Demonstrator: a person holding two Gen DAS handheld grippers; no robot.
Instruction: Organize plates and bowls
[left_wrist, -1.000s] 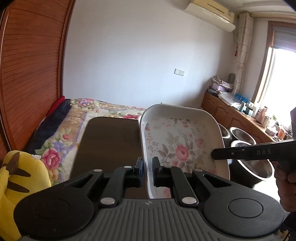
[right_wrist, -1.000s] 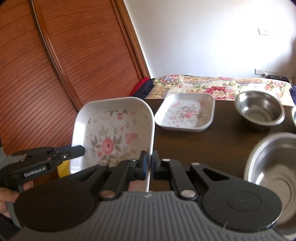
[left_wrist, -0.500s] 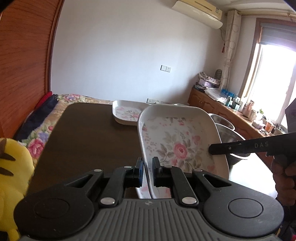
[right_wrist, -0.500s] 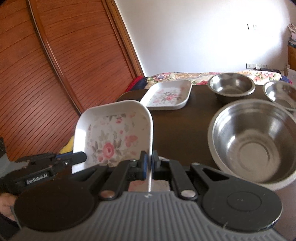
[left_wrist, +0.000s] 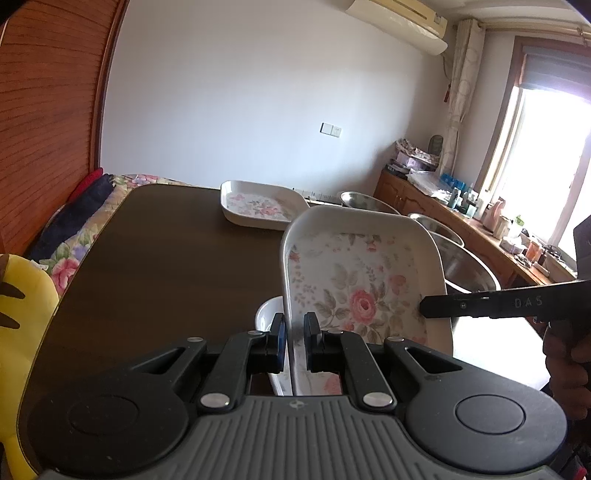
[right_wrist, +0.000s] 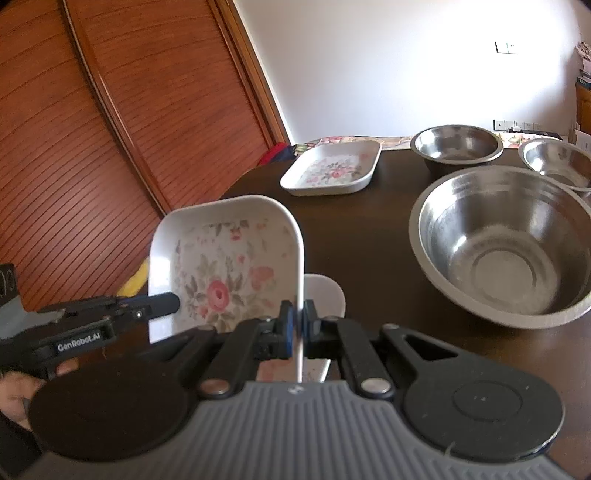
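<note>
Left hand-held gripper (left_wrist: 294, 332): I see its jaws pinching the left rim of the floral plate (left_wrist: 360, 291), plate tilted up on edge above the table (left_wrist: 166, 258).
Right hand-held gripper (right_wrist: 300, 325): I have it pinching the plate's opposite rim; the plate hangs between both grippers.
Under the plate: a second white dish (right_wrist: 325, 295) lies on the near table, partly hidden.
Far plate (right_wrist: 334, 168): flat on the far table, empty, well apart from the held one.
Steel bowls: 1 large bowl (right_wrist: 506, 243) on the right, empty; 2 smaller bowls (right_wrist: 456, 146) beyond it, both empty as far as I can see.
</note>
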